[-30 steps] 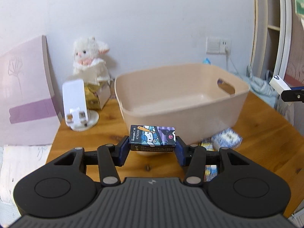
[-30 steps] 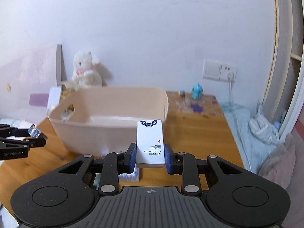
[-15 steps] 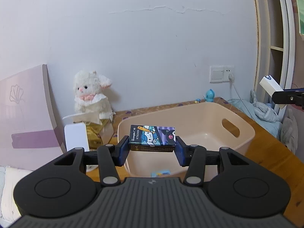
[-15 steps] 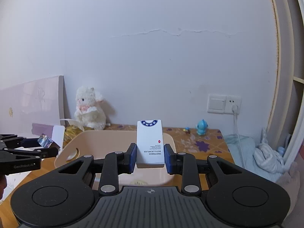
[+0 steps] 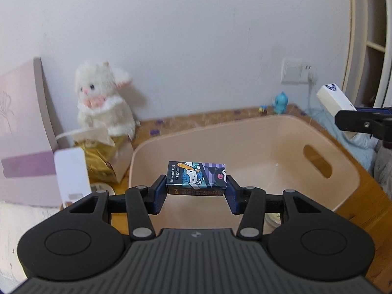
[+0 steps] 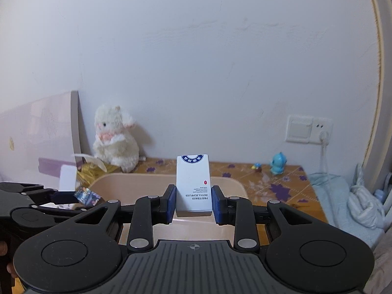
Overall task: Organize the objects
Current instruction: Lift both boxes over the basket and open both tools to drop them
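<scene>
Pinching a cartoon box (image 5: 196,178) crosswise in left fingers (image 5: 158,193) and a white box (image 6: 193,186) lengthwise in right fingers (image 6: 170,202), both above the beige bin (image 5: 289,147) just below and ahead

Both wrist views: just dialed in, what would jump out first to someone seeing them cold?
Each gripper is clamped on a small box over the beige bin: the left gripper holds a cartoon-printed box flat, the right gripper a white box on end. Behind the bin, a white plush toy sits against the wall.
</scene>
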